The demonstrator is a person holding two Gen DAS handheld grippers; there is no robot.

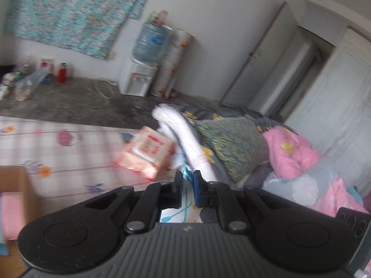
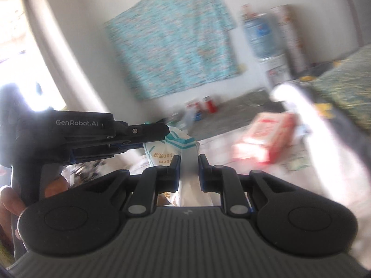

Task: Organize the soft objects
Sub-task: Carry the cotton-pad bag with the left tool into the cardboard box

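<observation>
Both grippers hold one white soft pack with teal print point(image 2: 172, 147). My right gripper point(image 2: 188, 162) is shut on its near end. My left gripper point(image 2: 160, 136) comes in from the left and is shut on the pack's top edge; in the left wrist view the left gripper point(image 1: 187, 178) pinches the teal-printed wrapper point(image 1: 185, 199). A pink-red wipes pack point(image 1: 147, 154) lies on the checked bed sheet point(image 1: 58, 148), also in the right wrist view point(image 2: 264, 139). A white rolled cloth point(image 1: 185, 139) lies beside it.
A green patterned cushion point(image 1: 231, 143) and pink bedding point(image 1: 292, 153) lie at the right. A cardboard box point(image 1: 14, 197) stands at the left edge. A water dispenser point(image 1: 141, 69) and a red bottle point(image 1: 62, 72) stand by the far wall.
</observation>
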